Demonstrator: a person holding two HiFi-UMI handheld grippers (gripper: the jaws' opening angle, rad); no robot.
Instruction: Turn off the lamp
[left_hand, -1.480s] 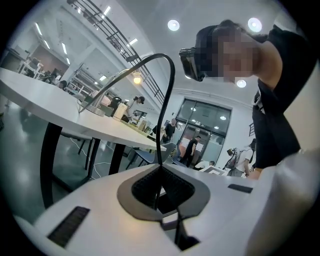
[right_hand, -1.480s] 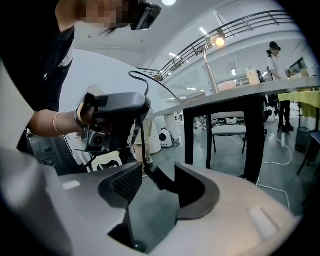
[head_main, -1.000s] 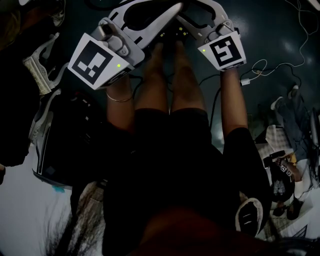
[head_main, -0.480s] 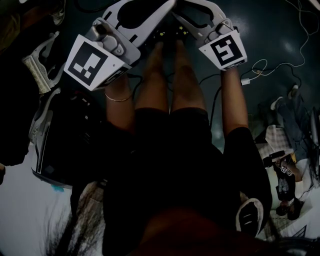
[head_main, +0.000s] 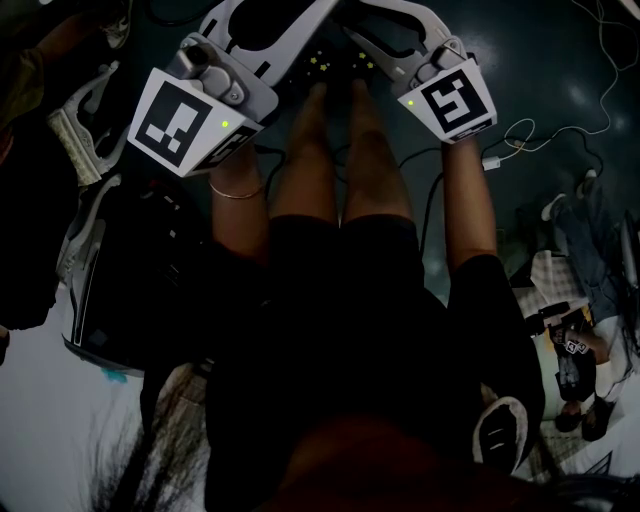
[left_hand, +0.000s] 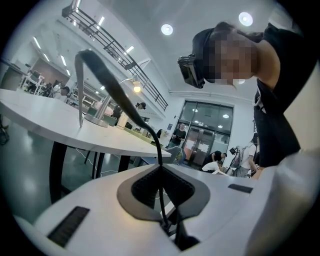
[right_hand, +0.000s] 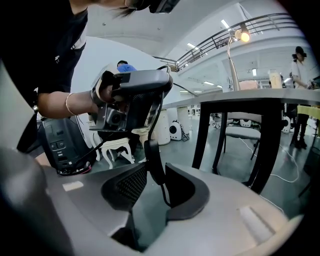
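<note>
The lamp (right_hand: 243, 35) stands lit on a white table (right_hand: 280, 95); its bulb (left_hand: 136, 87) also glows in the left gripper view. Its black cord (left_hand: 159, 165) runs through my left gripper (left_hand: 161, 172), whose pads are shut on it. The thick black inline switch (right_hand: 152, 157) hangs between the pads of my right gripper (right_hand: 150, 182). Those jaws are closing, and a gap still shows beside the switch. In the head view both grippers, the left (head_main: 320, 12) and the right (head_main: 362, 18), meet tip to tip above the person's knees.
A black case (head_main: 110, 290) lies on the floor at the left. White cables (head_main: 600, 100) trail at the right. Black table legs (right_hand: 270, 145) stand ahead of the right gripper, and a white stool (right_hand: 117, 147) stands behind the left gripper. People stand far off (left_hand: 180, 135).
The left gripper's marker cube has edged a little to the left in the head view. The right gripper has kept its place.
</note>
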